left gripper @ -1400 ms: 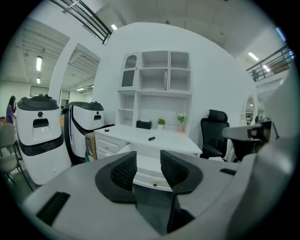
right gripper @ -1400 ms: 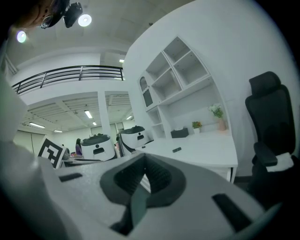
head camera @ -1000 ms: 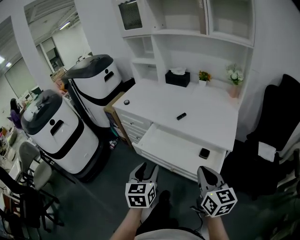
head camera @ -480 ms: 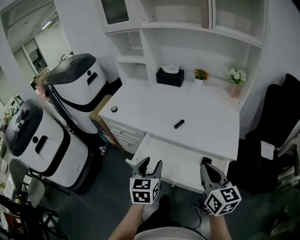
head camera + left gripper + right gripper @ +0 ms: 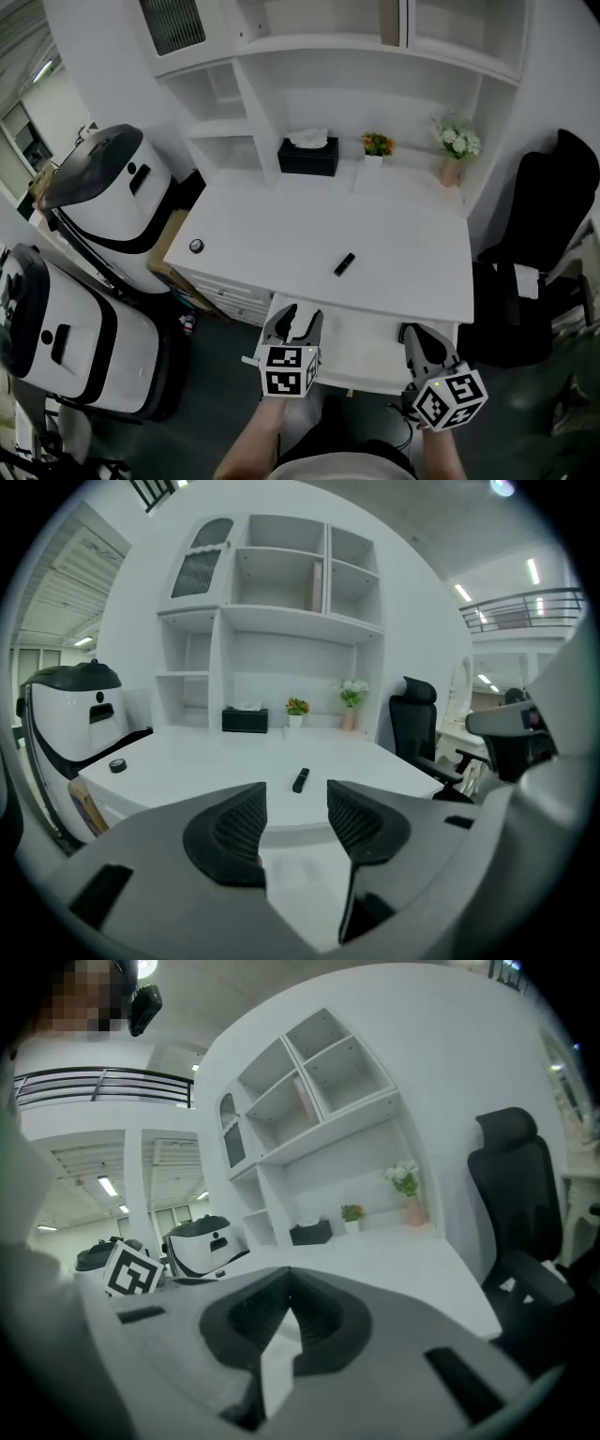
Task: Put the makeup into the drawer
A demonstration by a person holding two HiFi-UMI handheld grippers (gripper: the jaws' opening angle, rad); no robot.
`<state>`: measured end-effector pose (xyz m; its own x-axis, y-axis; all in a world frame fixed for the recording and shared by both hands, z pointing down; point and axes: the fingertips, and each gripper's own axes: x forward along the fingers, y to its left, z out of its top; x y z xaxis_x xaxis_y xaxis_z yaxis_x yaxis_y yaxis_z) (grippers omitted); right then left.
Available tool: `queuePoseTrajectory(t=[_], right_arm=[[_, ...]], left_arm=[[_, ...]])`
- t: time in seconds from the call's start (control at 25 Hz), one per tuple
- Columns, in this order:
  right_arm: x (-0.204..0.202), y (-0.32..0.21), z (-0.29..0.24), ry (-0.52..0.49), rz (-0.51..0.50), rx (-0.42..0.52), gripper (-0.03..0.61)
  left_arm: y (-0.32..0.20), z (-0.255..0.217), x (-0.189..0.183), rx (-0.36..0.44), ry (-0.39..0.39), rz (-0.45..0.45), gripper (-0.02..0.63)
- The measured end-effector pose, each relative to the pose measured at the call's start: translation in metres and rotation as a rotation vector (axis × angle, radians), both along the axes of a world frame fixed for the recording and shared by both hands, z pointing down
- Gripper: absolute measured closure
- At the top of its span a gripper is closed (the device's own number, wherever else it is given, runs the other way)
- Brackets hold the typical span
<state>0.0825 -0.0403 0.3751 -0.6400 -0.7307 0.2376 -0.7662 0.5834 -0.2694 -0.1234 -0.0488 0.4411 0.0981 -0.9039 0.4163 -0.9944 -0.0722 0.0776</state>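
Observation:
A small black makeup stick (image 5: pixel 344 264) lies on the white desk top (image 5: pixel 281 234), just behind the open drawer (image 5: pixel 361 342); it also shows ahead of my left jaws (image 5: pixel 300 780). A round black item (image 5: pixel 196 246) sits near the desk's left edge. My left gripper (image 5: pixel 298 323) hovers over the drawer's left front, with its jaws opening and nothing between them. My right gripper (image 5: pixel 417 339) is over the drawer's right front, shut and empty (image 5: pixel 291 1297), and it covers that corner of the drawer.
A black tissue box (image 5: pixel 307 155), a small flower pot (image 5: pixel 378 145) and a pink vase of flowers (image 5: pixel 453 141) line the desk's back. A black office chair (image 5: pixel 534 234) stands at the right. Two white-and-black machines (image 5: pixel 112 187) stand at the left.
Both grippers have come forward from over the floor to over the open drawer's front. The desk now sits lower and nearer in the head view. A black compact in the drawer's right corner is now hidden.

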Motion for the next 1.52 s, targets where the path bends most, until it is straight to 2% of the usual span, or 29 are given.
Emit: queuePoseTrajectory(t=[0.28,0.52,1.0,1.52], right_arm=[[0.015,-0.020,0.005,0.015,0.100,-0.024,0.575],[0.029,-0.034,0.012,0.004,0.147,-0.047,0.575],[0.041,-0.061,0.031,-0.021,0.171,-0.106,0.575],[0.054,-0.064,0.043,-0.034,0.205,-0.149,0.575]], left_arm=[[-0.047,0.017,0.008,-0.032,-0.046,0.095,0.415],[-0.081,0.035,0.020,-0.073,-0.070,0.154,0.416],[-0.139,0.074,0.030,-0.154,-0.134,0.202,0.416],[-0.178,0.110,0.043,-0.272,-0.175,0.264,0.416]])
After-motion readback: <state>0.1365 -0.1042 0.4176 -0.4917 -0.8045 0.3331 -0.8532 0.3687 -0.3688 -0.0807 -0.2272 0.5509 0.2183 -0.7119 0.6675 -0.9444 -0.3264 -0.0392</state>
